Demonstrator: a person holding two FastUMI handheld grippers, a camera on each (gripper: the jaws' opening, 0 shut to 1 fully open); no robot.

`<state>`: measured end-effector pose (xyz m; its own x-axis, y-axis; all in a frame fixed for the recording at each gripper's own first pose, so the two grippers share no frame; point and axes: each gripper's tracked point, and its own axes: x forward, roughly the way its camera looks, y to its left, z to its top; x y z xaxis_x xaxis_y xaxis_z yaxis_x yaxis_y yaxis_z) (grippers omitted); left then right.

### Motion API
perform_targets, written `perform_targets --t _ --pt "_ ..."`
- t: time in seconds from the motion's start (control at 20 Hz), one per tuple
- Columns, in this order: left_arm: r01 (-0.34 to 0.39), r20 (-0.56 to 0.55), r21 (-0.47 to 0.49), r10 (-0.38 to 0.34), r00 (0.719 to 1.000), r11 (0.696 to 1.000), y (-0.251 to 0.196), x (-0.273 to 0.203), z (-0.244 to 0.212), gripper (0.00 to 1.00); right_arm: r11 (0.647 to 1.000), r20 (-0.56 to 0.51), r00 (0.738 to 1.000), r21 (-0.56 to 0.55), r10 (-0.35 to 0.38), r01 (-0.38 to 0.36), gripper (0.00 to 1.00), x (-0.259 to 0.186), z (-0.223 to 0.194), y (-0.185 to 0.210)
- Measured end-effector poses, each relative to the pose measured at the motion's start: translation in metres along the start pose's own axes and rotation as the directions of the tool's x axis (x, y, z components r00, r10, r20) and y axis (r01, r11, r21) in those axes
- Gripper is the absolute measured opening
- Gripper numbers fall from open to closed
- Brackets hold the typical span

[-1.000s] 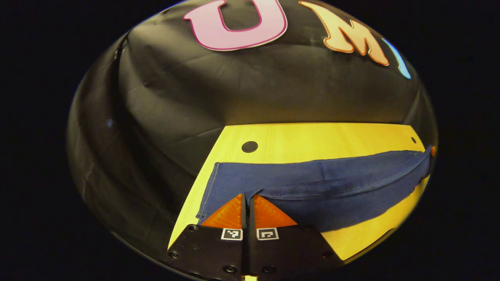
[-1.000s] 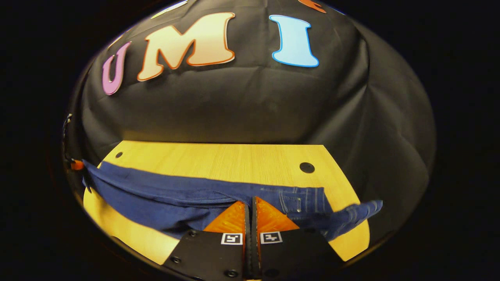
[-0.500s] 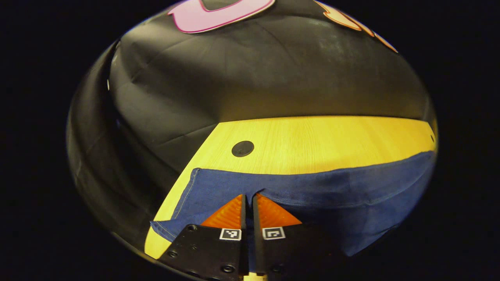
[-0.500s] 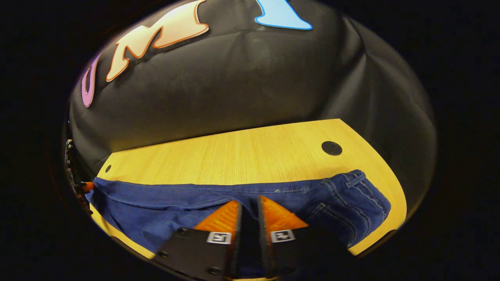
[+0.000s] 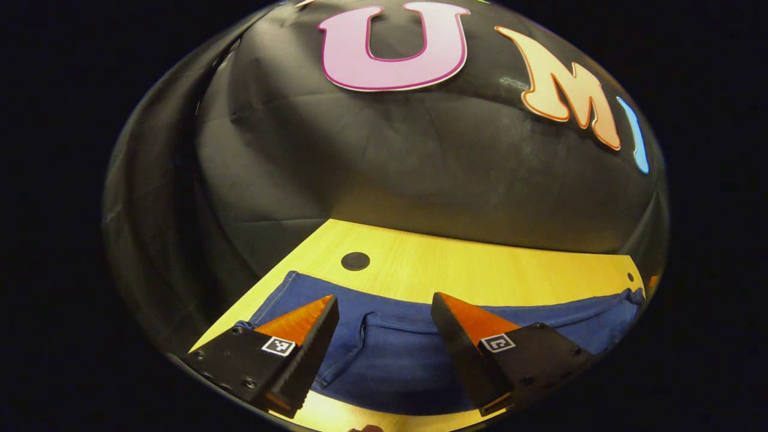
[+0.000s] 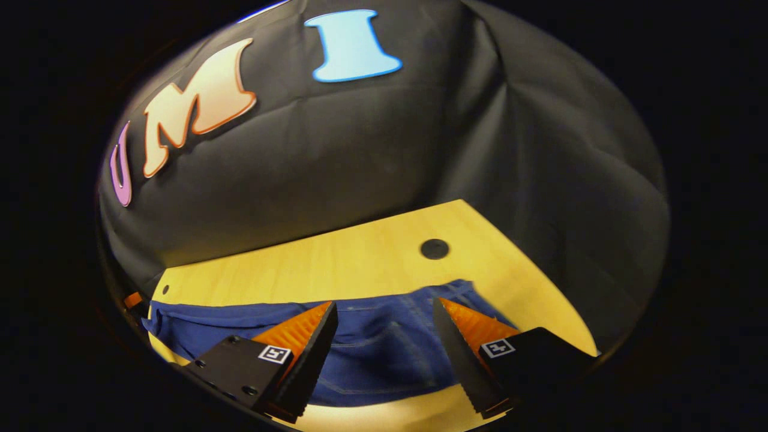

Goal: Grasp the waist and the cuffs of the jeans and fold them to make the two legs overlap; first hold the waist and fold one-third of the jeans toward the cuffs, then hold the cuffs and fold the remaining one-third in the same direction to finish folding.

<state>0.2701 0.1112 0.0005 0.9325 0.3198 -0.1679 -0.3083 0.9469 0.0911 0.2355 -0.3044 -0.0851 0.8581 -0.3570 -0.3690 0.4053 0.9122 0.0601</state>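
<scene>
In the left gripper view, the left claw (image 5: 384, 306) is standing wide open with nothing between its fingers, hanging just above the jeans (image 5: 408, 354). The denim is lying flat on the yellow wooden surface (image 5: 480, 270), stretching from about 8 o'clock across to 3 o'clock of the view, with a stitched seam running down between the two fingers. A round black plug (image 5: 355, 261) is sitting in the wood at about 11 o'clock from the claw, just beyond the cloth's far edge.

In the right gripper view, the right claw (image 6: 384, 309) is likewise gaping wide and gripping nothing, poised over the jeans (image 6: 372, 342). The denim is spreading from 9 o'clock towards 3 o'clock along the near part of the surface (image 6: 336, 270). Another black plug (image 6: 434, 248) is lying at about 1 o'clock from the claw, just past the fabric.
</scene>
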Motion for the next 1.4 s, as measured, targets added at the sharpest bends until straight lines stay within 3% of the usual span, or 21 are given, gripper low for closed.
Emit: perform_targets --t 0.25,0.3,0.5,0.55,0.85,0.9,1.05,1.1,1.15,1.25,1.4 --pt "0.025 -0.027 -0.002 -0.025 0.999 1.0 0.002 -0.001 0.011 0.96 0.998 -0.095 0.994 0.006 -0.062 0.063 0.95 0.003 -0.038 -0.062" --pt "0.024 -0.035 0.002 -0.024 0.999 1.0 0.002 -0.002 0.011 0.96 0.998 -0.115 0.991 0.009 -0.062 0.064 0.99 0.004 -0.044 -0.068" --pt "0.033 -0.042 0.024 -0.032 0.999 0.999 -0.006 -0.007 0.009 0.96 0.998 -0.155 0.987 0.052 -0.03 0.038 0.96 0.014 -0.06 -0.07" --pt "0.033 -0.039 0.034 -0.031 0.999 0.999 -0.009 -0.009 0.012 0.96 0.998 -0.161 0.987 0.049 -0.026 0.034 0.99 0.015 -0.063 -0.07" --pt "0.055 -0.03 0.026 -0.054 0.998 0.998 -0.026 -0.03 0.015 0.96 1.0 -0.181 0.983 0.029 0.003 0.003 0.97 0.022 -0.078 -0.065" --pt "0.056 -0.032 0.026 -0.055 0.998 0.998 -0.027 -0.035 0.014 0.96 1.0 -0.174 0.985 0.018 -0.001 0.004 0.92 0.024 -0.078 -0.065" --pt "0.07 -0.025 0.011 -0.07 0.997 0.997 -0.034 -0.039 0.017 0.96 1.0 -0.165 0.986 0.026 0.022 -0.018 0.9 0.026 -0.079 -0.062" --pt "0.075 -0.026 0.008 -0.074 0.997 0.997 -0.037 -0.043 0.017 0.96 0.999 -0.157 0.987 0.049 0.023 -0.016 0.84 0.027 -0.079 -0.06" --pt "0.076 -0.027 0.009 -0.076 0.997 0.997 -0.038 -0.045 0.017 0.96 0.998 -0.156 0.987 0.061 0.026 -0.017 0.64 0.029 -0.08 -0.061" --pt "0.081 -0.024 0.012 -0.081 0.996 0.997 -0.04 -0.05 0.018 0.96 0.994 -0.15 0.988 0.109 0.037 -0.021 0.36 0.026 -0.079 -0.06" --pt "0.085 -0.005 0.017 -0.085 0.996 0.996 -0.043 -0.061 0.025 0.95 0.987 -0.139 0.988 0.157 0.06 -0.038 0.12 0.025 -0.075 -0.056"
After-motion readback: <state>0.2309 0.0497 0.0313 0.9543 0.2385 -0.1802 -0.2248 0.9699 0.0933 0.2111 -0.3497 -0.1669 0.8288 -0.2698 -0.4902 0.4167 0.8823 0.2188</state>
